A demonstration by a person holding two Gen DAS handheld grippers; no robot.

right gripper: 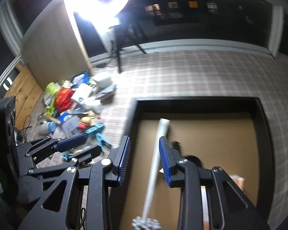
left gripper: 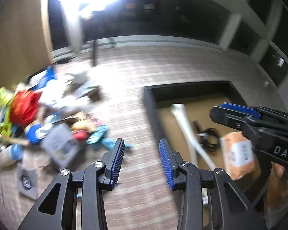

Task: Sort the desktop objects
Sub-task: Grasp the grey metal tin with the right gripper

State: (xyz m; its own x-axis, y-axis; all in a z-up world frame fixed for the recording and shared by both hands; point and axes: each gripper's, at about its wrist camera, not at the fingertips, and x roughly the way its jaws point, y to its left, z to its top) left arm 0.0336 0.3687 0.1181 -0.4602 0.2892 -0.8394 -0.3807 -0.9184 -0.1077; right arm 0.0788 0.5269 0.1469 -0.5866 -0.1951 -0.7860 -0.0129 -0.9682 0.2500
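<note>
The left gripper [left gripper: 141, 161] hung spread and empty over the plaid cloth [left gripper: 136, 95]. The right gripper [right gripper: 145, 161], jaws parted, hovered above the white rod [right gripper: 153, 164] in the black-walled box [right gripper: 265, 143]; the clutter pile [right gripper: 74, 111] lay at ten o'clock.

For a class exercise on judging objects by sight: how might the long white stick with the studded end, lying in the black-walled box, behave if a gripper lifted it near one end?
The white stick looks straight and rigid, so probably stiff rather than floppy. Its round shaft may roll on the box's flat brown floor. The studded head could make it end-heavy and prone to tilt.
</note>
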